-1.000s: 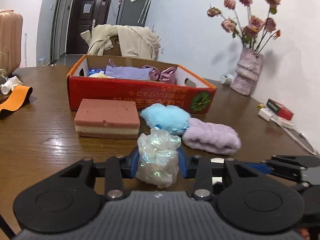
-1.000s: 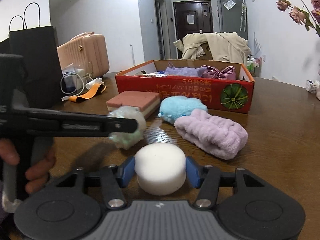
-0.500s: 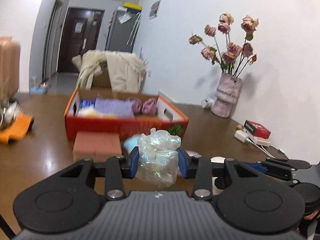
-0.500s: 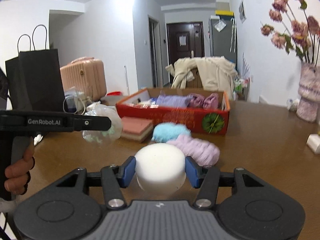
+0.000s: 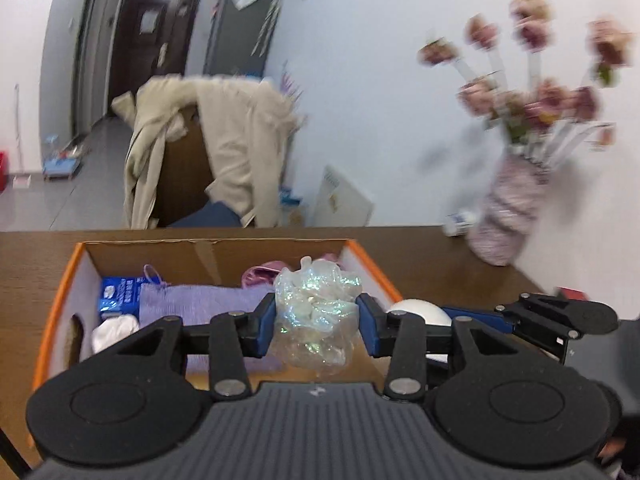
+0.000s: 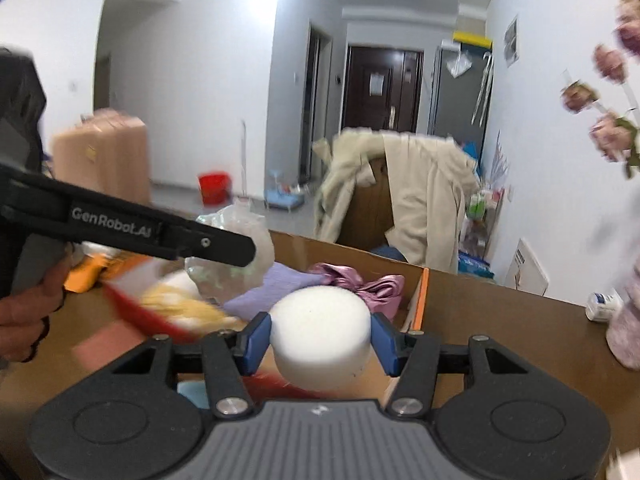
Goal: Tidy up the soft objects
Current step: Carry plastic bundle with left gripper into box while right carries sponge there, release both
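The left gripper [image 5: 316,318] has its jaws clamped on one crinkled, iridescent plastic puff [image 5: 316,312], held over the open cardboard box [image 5: 60,300] on the brown tabletop [image 5: 432,256]. The right gripper [image 6: 321,338] grasps one smooth white foam disc [image 6: 320,332] above the same box. Inside lie one ribbed lilac cloth [image 5: 192,300], one shiny pink satin bundle [image 6: 352,280] and one blue packet [image 5: 118,290]. Only the right wrist view shows the hand [image 6: 28,312] on the left gripper's handle; only the left shows the blue packet.
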